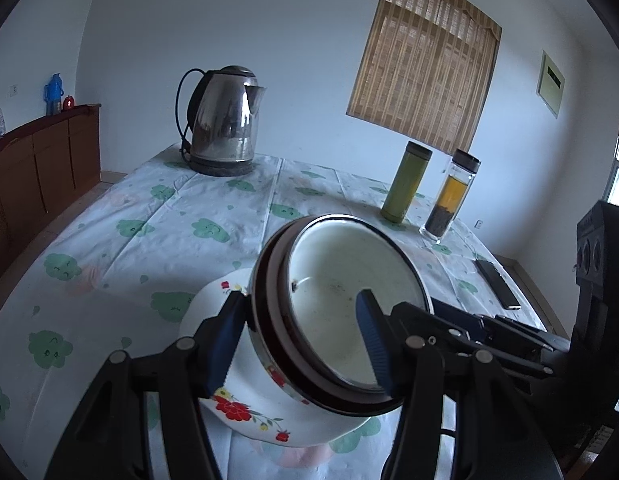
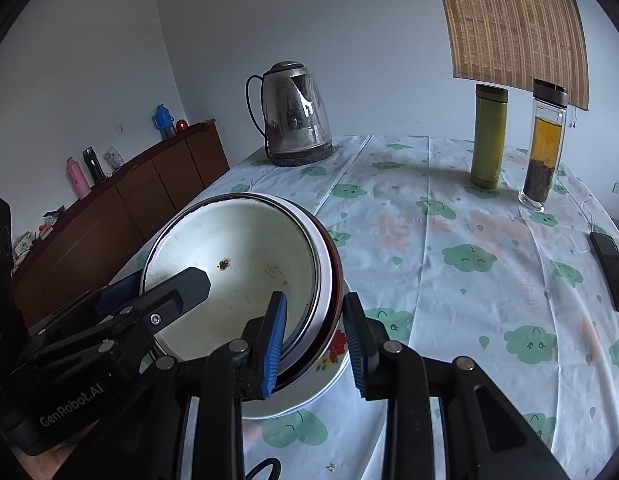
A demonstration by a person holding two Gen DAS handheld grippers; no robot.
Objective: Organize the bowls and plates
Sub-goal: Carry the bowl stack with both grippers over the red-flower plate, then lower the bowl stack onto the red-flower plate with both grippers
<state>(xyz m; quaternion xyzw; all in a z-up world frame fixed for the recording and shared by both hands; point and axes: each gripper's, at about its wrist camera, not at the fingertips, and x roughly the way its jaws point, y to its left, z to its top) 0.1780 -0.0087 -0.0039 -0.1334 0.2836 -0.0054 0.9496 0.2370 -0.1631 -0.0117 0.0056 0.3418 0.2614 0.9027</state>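
2 nested white enamel bowls (image 1: 341, 320), dark-rimmed, red flowers outside, tilted.

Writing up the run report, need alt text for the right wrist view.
Both claws grip a tilted white enamel bowl by its rim, right claw at its right edge, left claw opposite. Behind stand a kettle, green flask and tea bottle.

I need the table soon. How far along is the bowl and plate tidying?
Done: bowls nested. In hand: the stack of bowls is gripped on opposite rims by the left gripper and right gripper, tilted above the white plate. Left: setting it down.
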